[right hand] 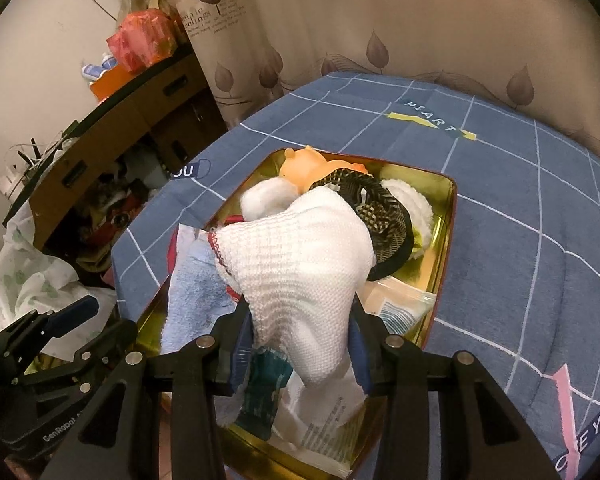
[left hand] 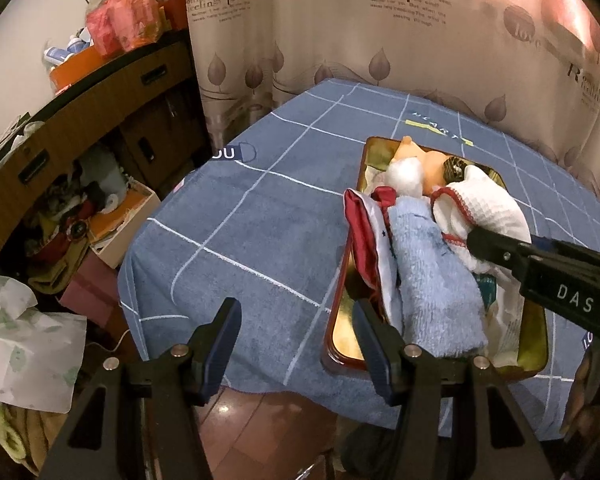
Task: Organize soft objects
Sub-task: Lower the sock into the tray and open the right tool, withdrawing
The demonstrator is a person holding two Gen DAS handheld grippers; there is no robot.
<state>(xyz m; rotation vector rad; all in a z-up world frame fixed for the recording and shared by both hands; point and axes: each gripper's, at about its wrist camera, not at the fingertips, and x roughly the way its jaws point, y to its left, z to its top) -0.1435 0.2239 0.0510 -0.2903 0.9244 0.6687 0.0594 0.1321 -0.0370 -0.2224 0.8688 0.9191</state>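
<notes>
The right gripper [right hand: 300,340] has its fingers clamped on the white cloth [right hand: 300,260] over the tin [right hand: 446,216], likely placing it; next, release, while the left gripper [left hand: 296,344] waits, fingers apart.

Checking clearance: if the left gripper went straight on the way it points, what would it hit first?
Probably the blue tablecloth. The left gripper is open and empty, aimed down just left of the gold tin. Its right finger overlaps the tin's rim in view, so it might clip that; depth is unclear.
</notes>
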